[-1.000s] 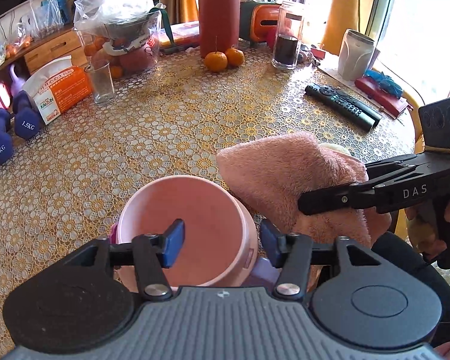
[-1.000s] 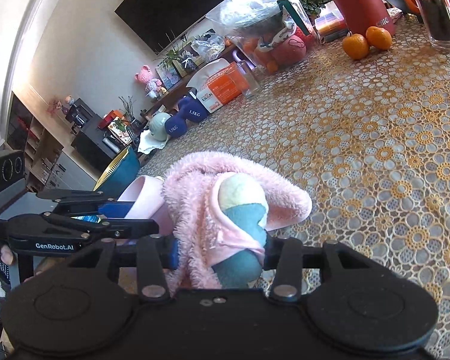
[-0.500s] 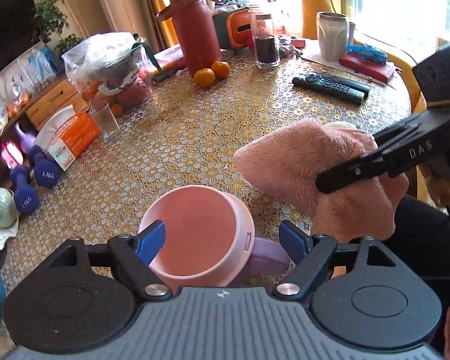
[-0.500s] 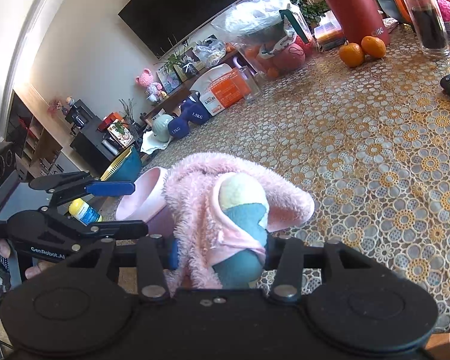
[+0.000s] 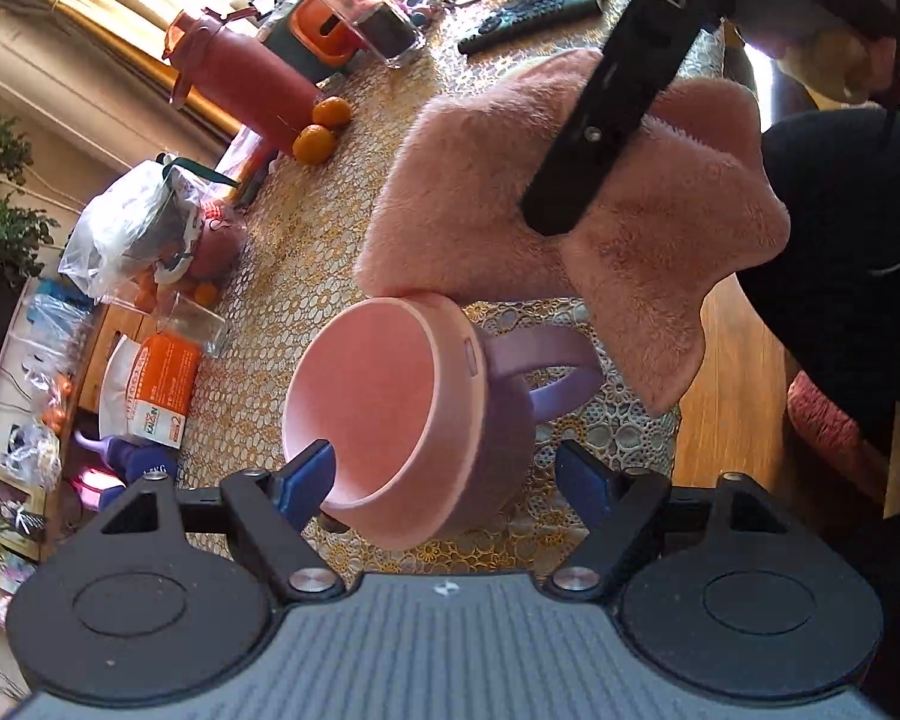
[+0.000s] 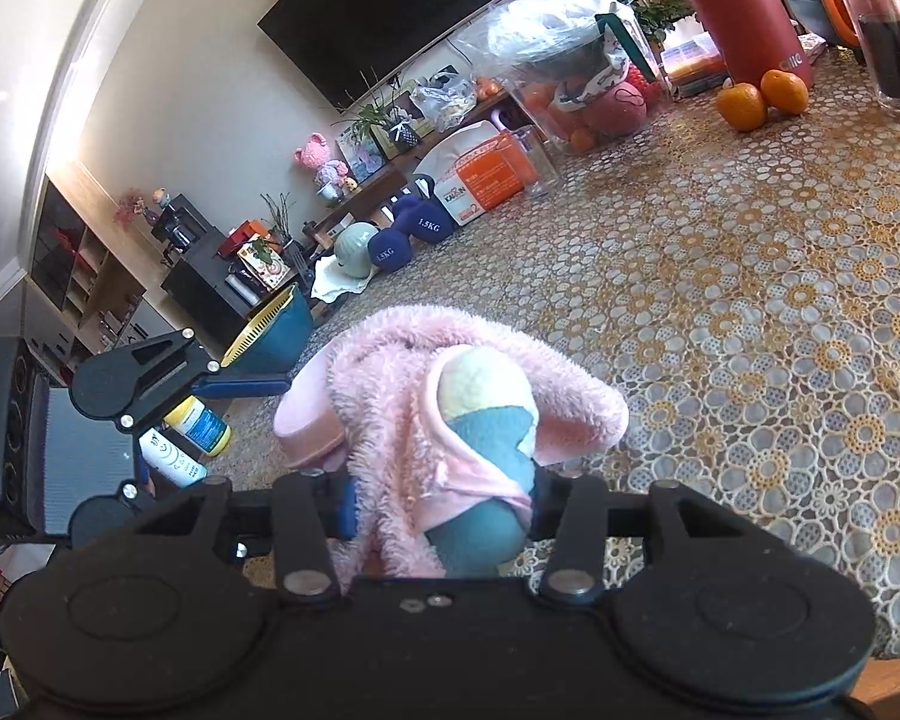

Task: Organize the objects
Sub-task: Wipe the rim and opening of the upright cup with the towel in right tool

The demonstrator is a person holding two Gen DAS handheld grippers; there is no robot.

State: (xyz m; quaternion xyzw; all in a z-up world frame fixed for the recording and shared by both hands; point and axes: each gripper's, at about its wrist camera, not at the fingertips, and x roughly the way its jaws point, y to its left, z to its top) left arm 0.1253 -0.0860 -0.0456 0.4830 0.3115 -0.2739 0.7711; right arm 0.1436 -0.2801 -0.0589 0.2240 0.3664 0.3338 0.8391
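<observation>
The right claw (image 6: 438, 504) is clamped on a fluffy pink plush toy (image 6: 450, 420) with a teal and yellow patch, holding it in the air at the near edge of the worktop (image 6: 780, 312). In the left wrist view the toy (image 5: 570, 204) hangs just above and beside a pink mug (image 5: 390, 414) with a lilac handle, its lower edge touching or nearly touching the rim. The left claw (image 5: 450, 474) is spread wide; one blue pad (image 5: 306, 474) sits at the inside of the mug's rim and the other is clear of the wall, so it is not gripping. The mug looks empty and appears tilted, though whether it rests on the lace cloth I cannot tell.

Judging by this, the tidying is at an early stage: the toy is picked up but not yet placed, probably bound for the mug. The oranges (image 6: 762, 99), remote (image 5: 534, 6) and other clutter remain unsorted.
</observation>
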